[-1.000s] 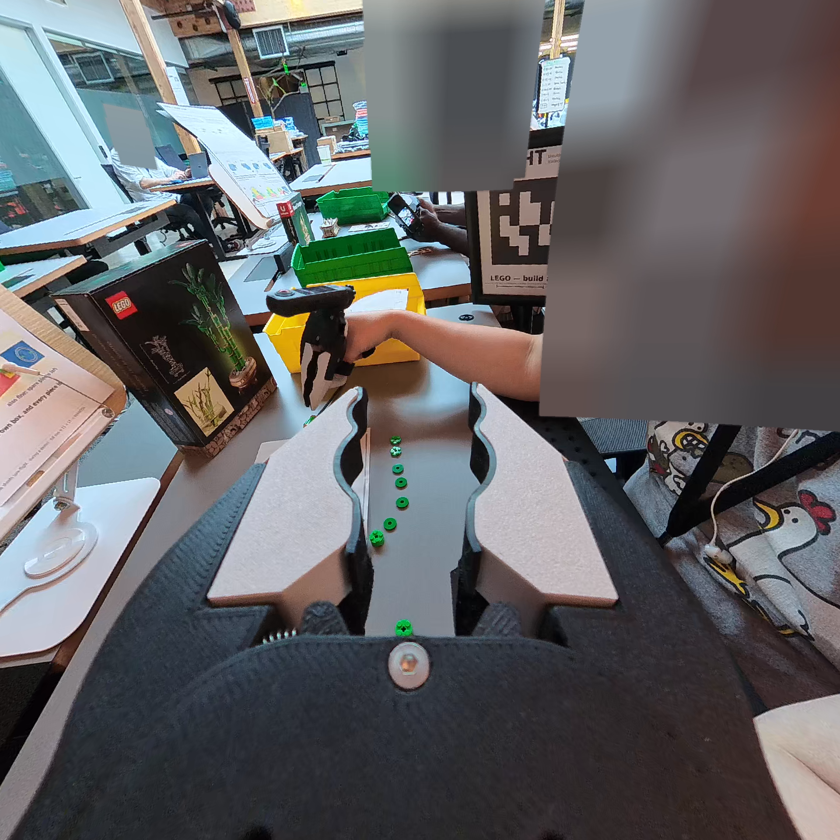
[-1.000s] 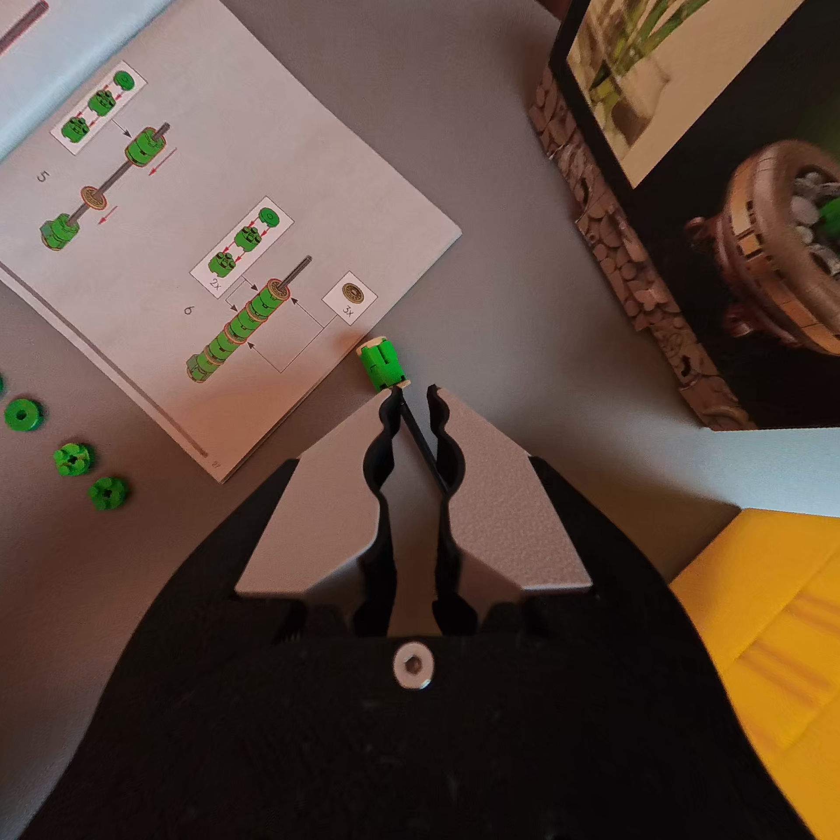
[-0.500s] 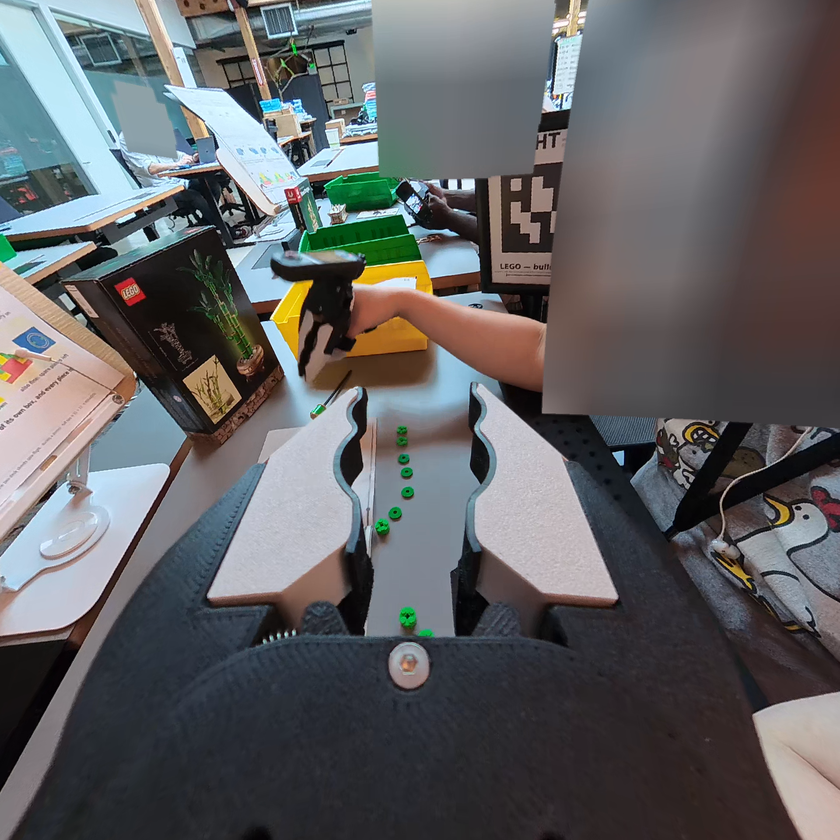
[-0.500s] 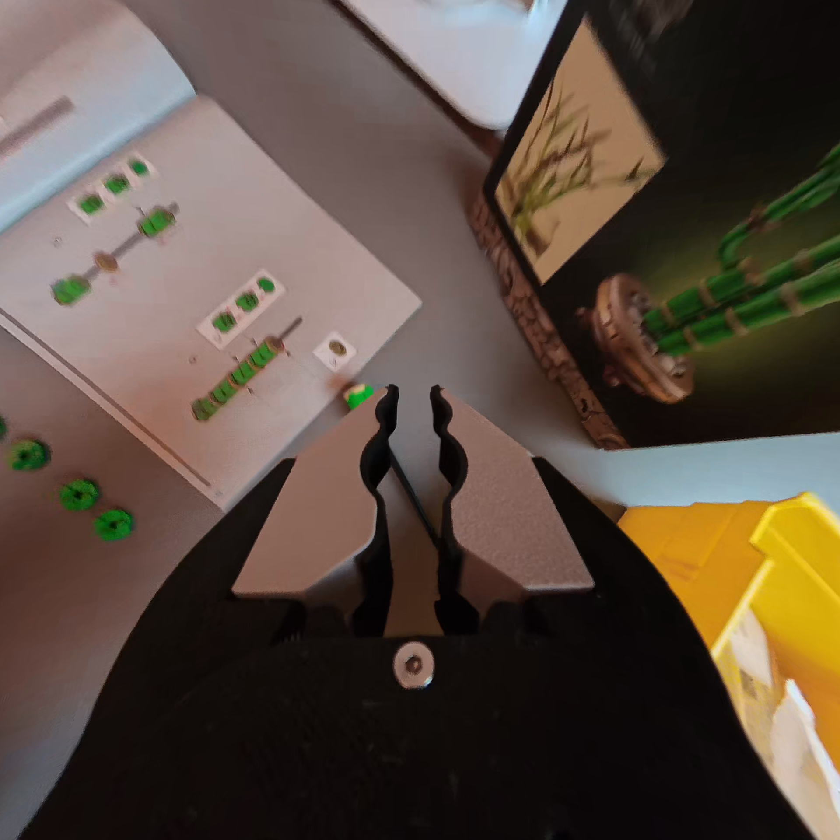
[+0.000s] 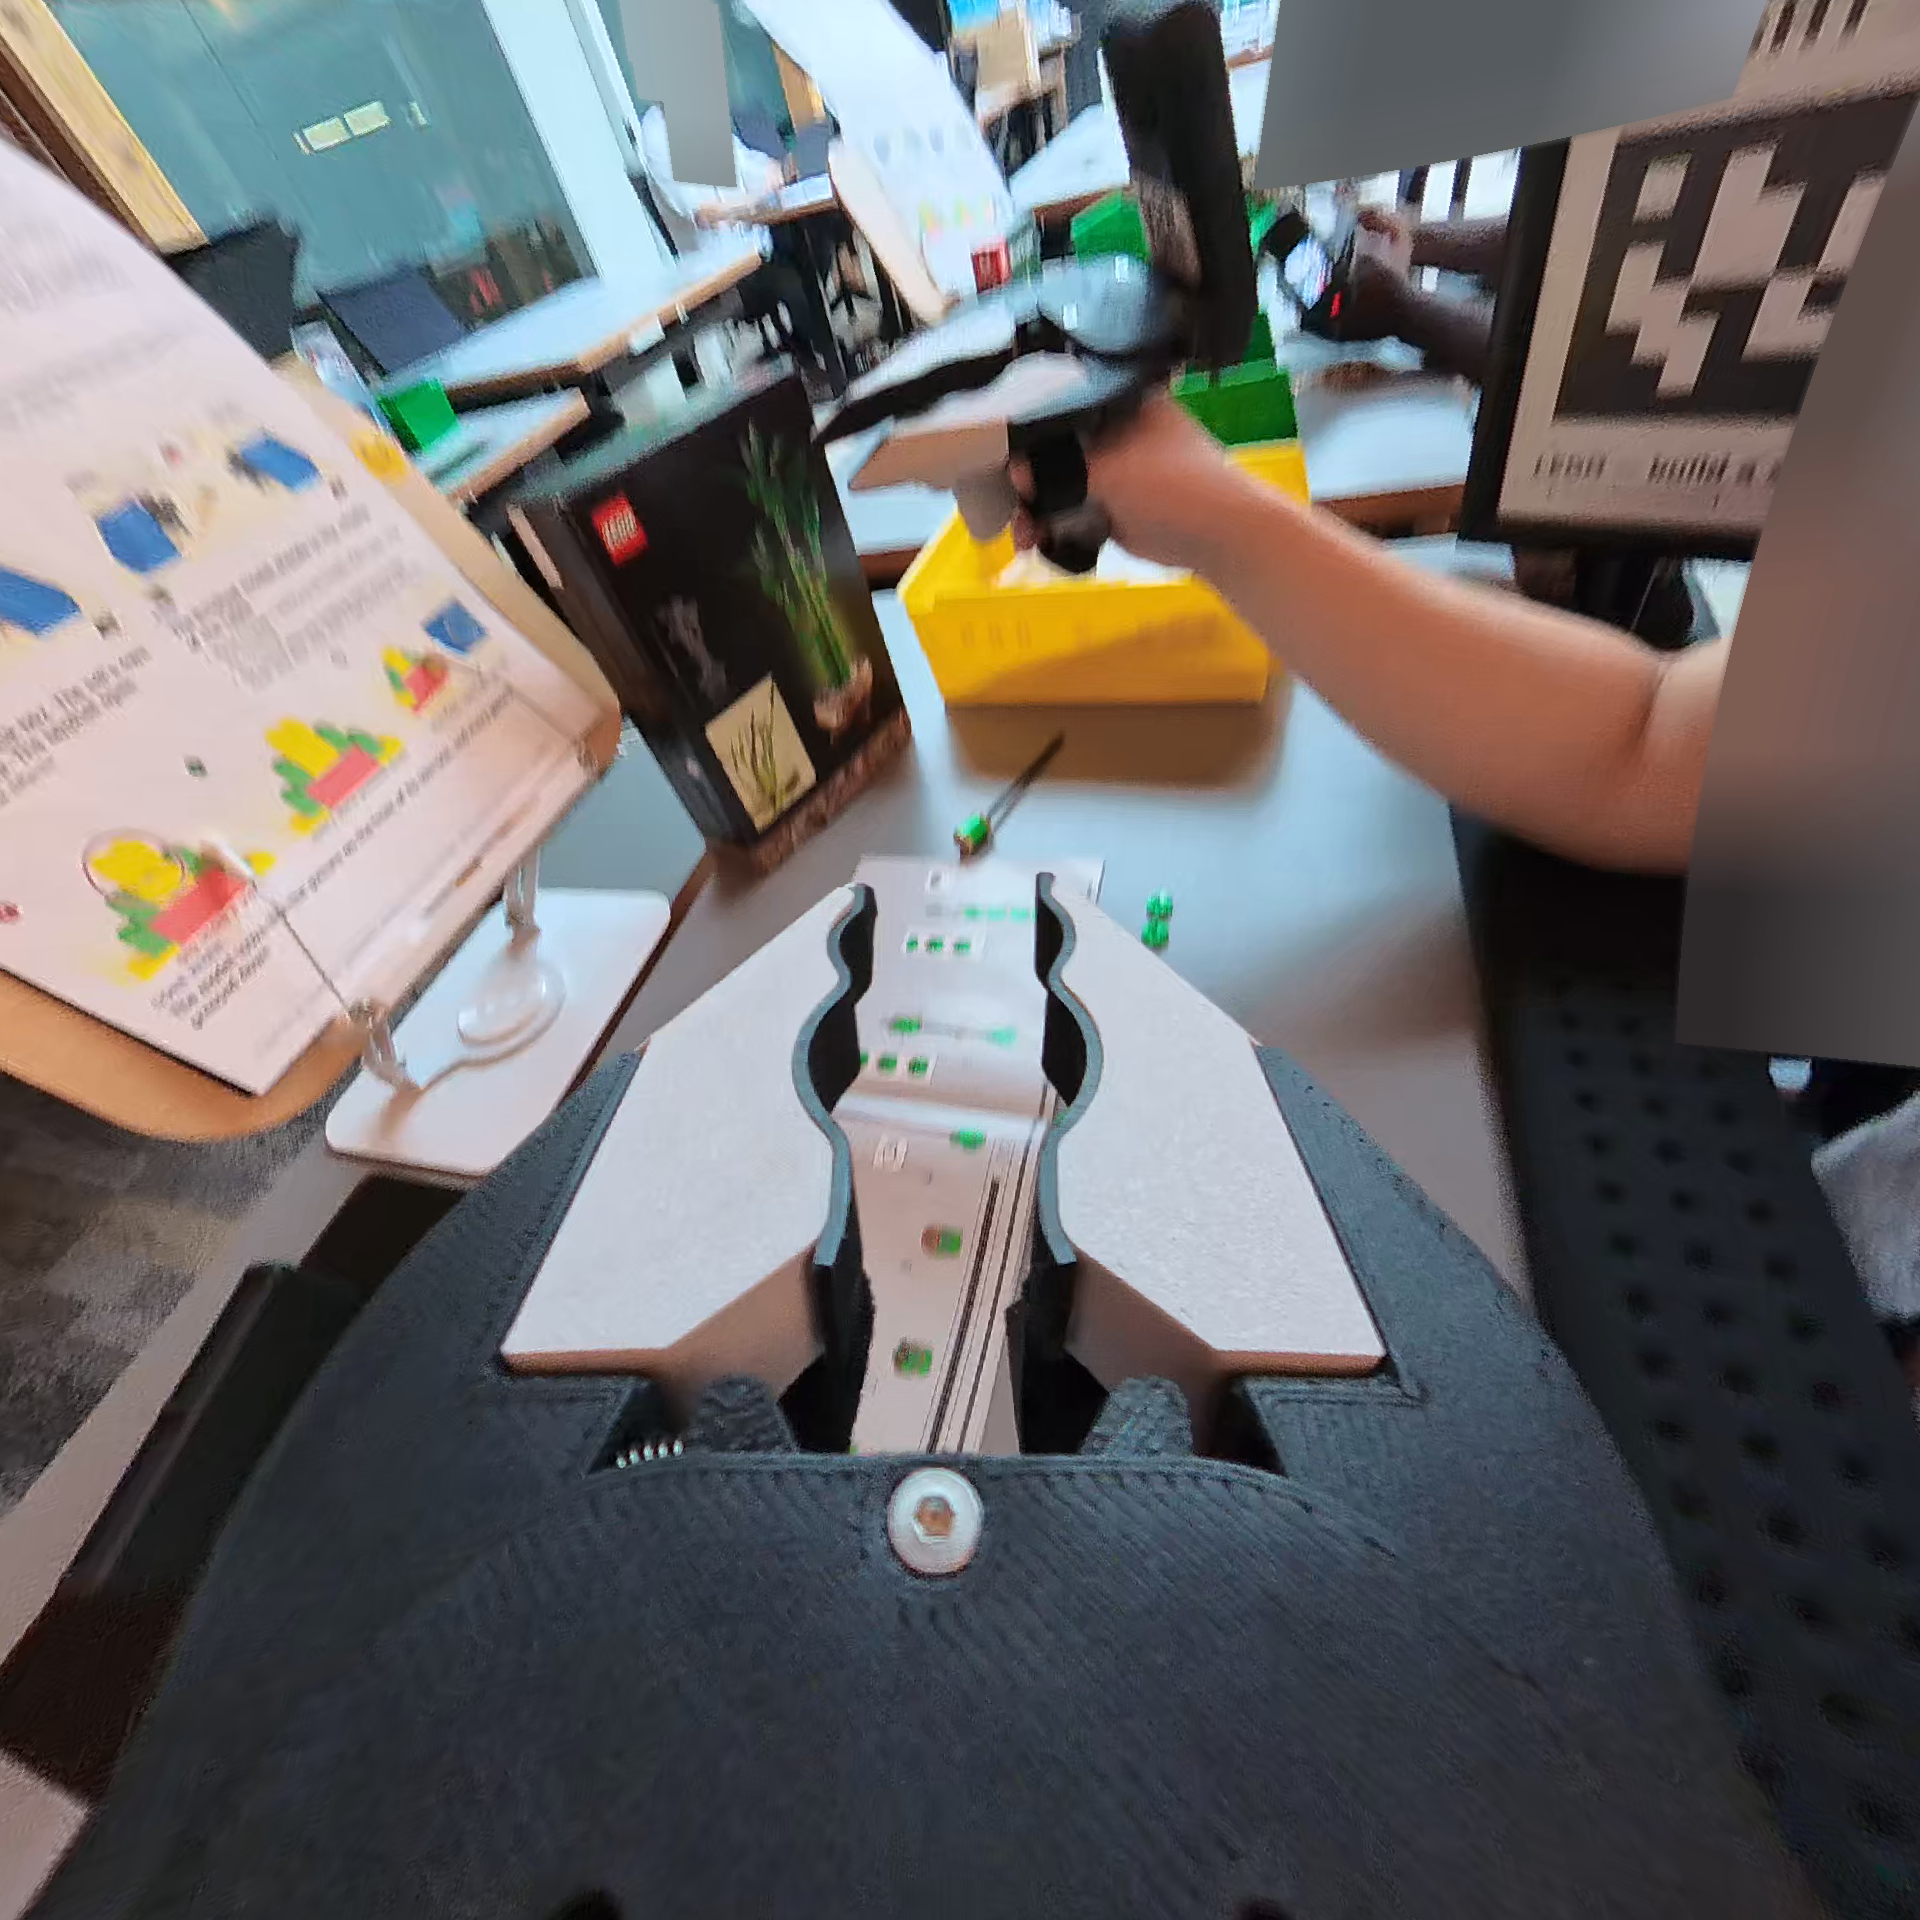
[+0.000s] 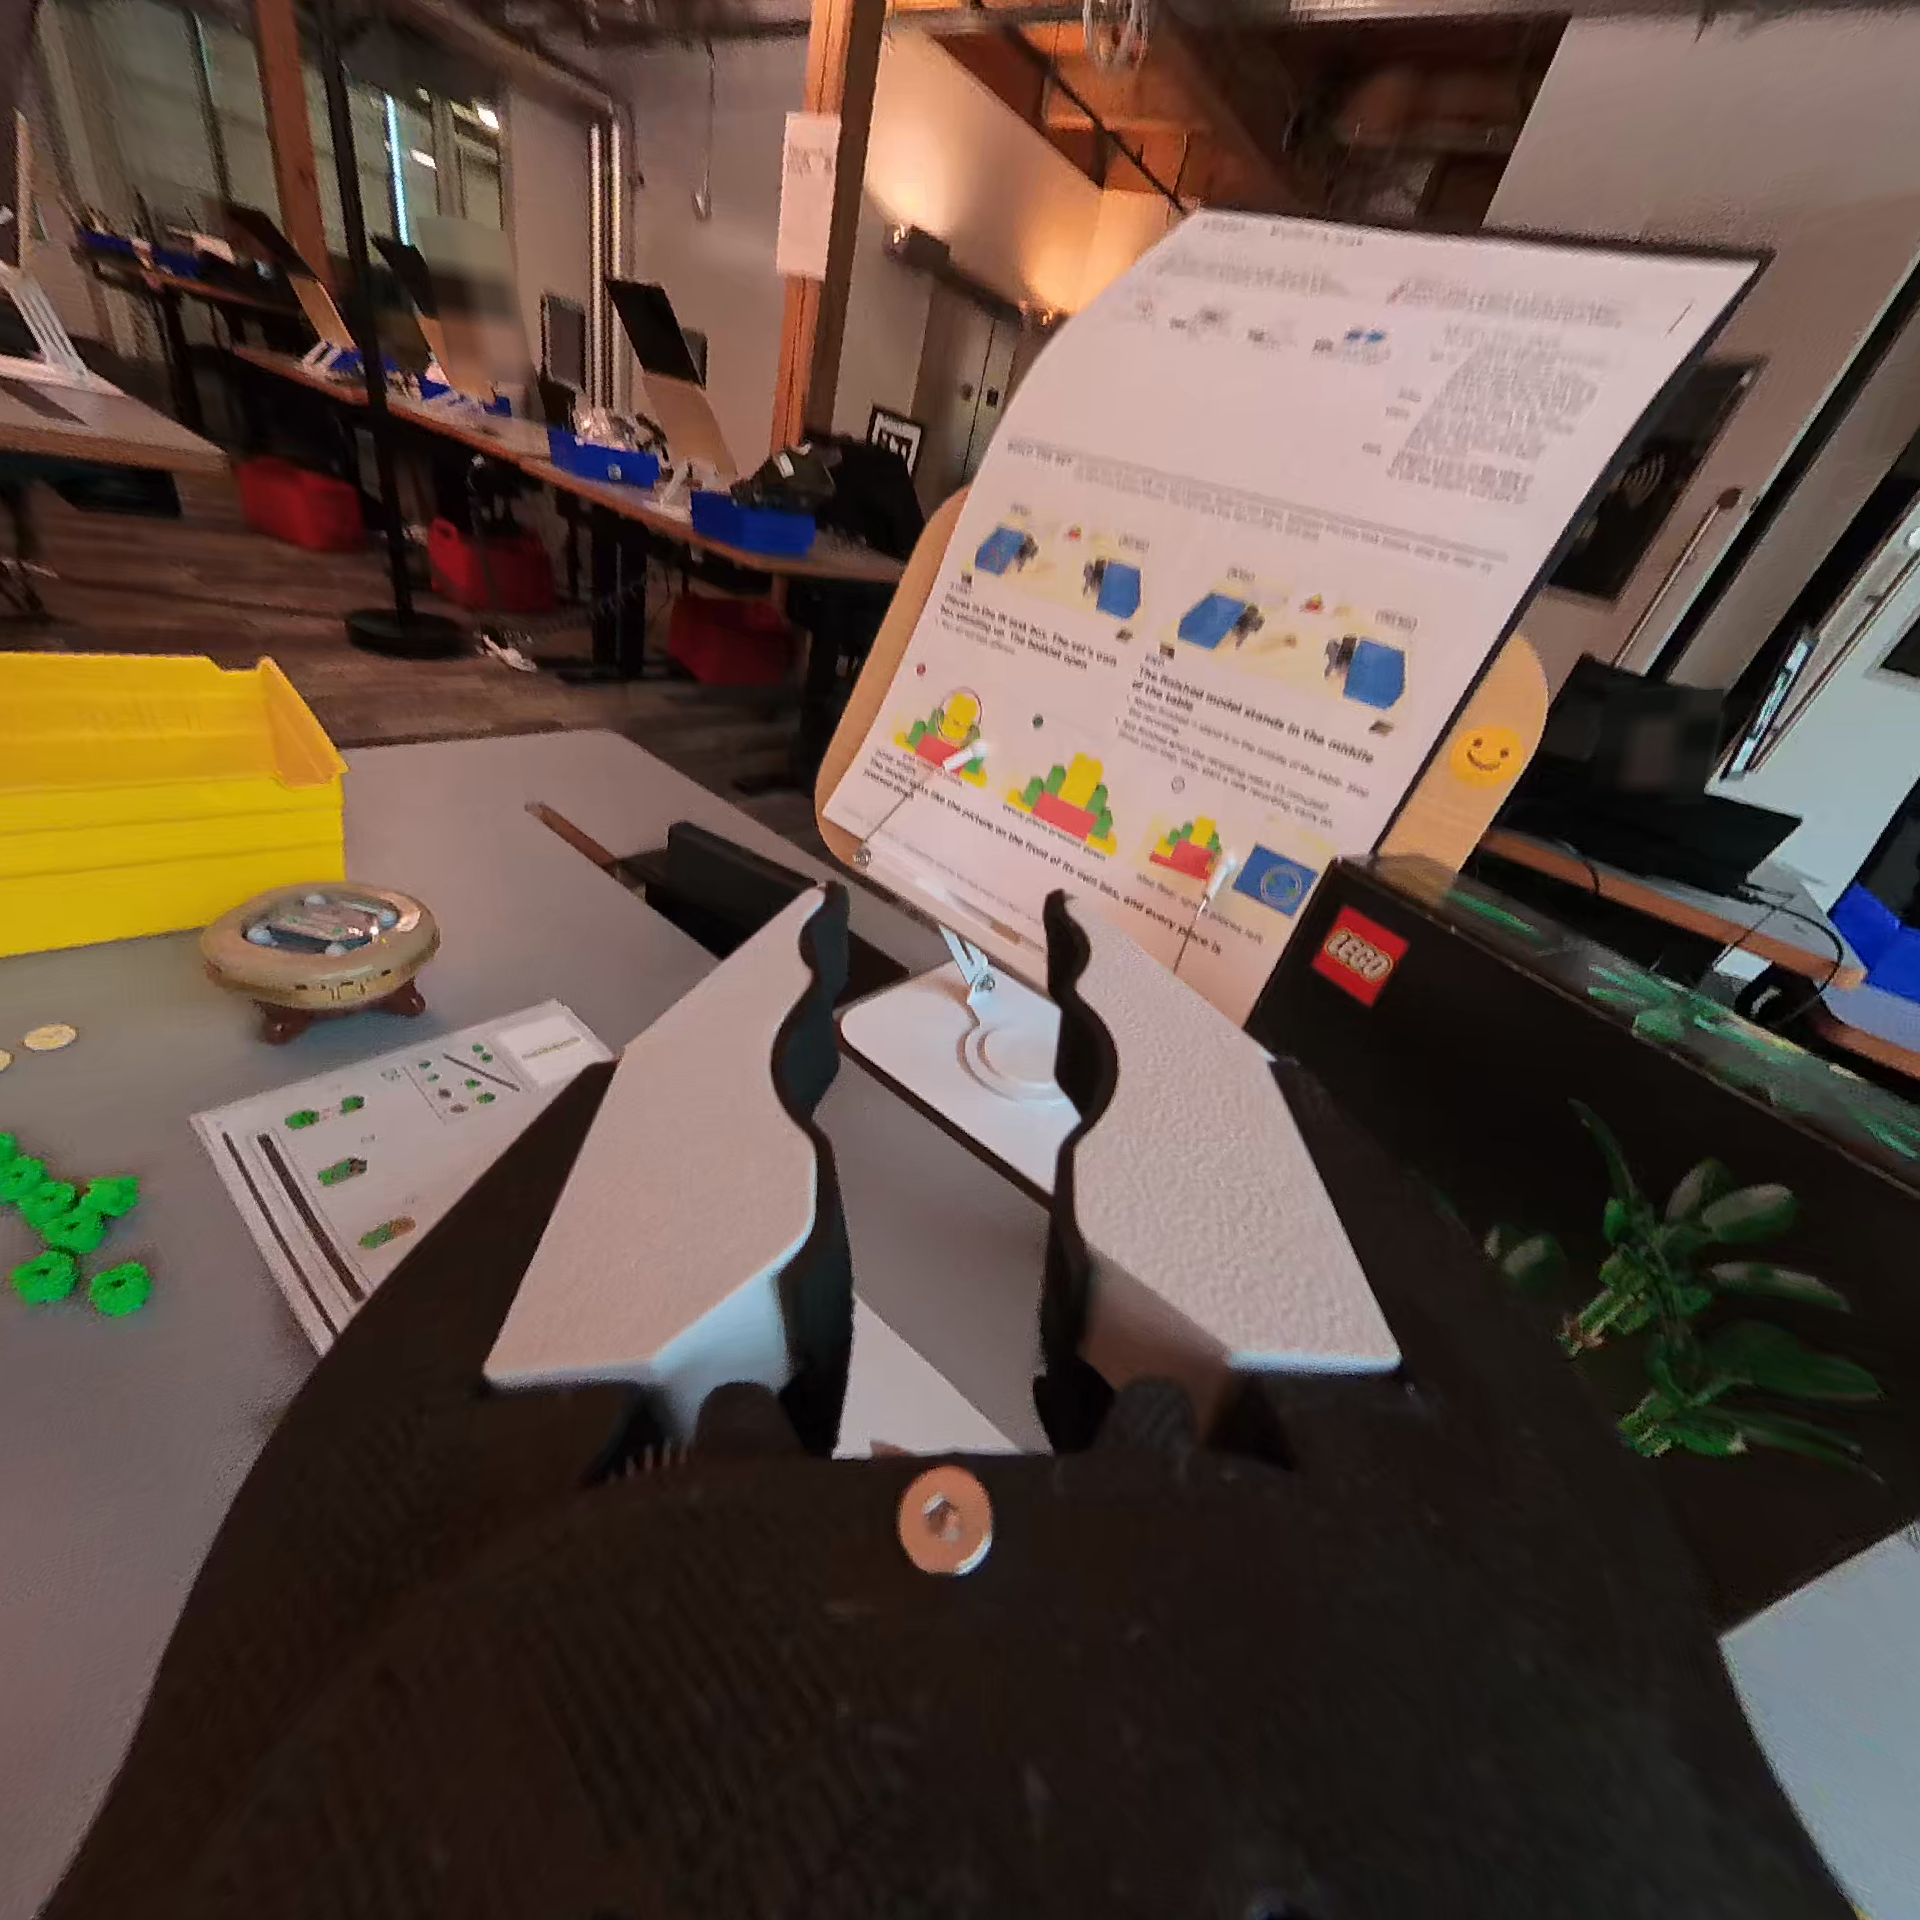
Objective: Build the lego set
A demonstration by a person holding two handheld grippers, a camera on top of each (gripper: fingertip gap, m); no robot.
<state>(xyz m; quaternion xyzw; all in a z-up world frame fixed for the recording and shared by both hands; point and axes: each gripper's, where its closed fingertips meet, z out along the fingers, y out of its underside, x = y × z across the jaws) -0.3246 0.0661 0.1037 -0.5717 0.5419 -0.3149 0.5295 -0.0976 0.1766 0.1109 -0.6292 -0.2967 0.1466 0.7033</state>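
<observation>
A: Now, item one: the thin black rod with a small green round brick threaded on one end. Location?

B: Lying flat on the grey tabletop, between the yellow plastic bin and the far edge of the open white instruction booklet, just off the black set box printed with a bamboo plant. Nothing holds it.

A: Handling?

B: Judged light and stiff, but slender and smooth, so it likely rolls or pivots under a loose pinch. Best taken across the bare shaft close to the green brick, where the brick stops it sliding.

A: Item two: loose bright green round bricks.

B: Clustered on the table beside the booklet, apart from each other in places. Small, hard, light; likely to skid. Pinch across the rim, not the studs.

A: Item three: the round tan pot on dark brown feet.

B: Upright near the yellow bin. Rigid, but probably comes apart if squeezed.

A: Grippers?

B: Left gripper: fingers spread, empty, above the booklet. Right gripper: fingers apart, empty, raised well clear of the table and pointing at the printed sheet on its white stand.
</observation>
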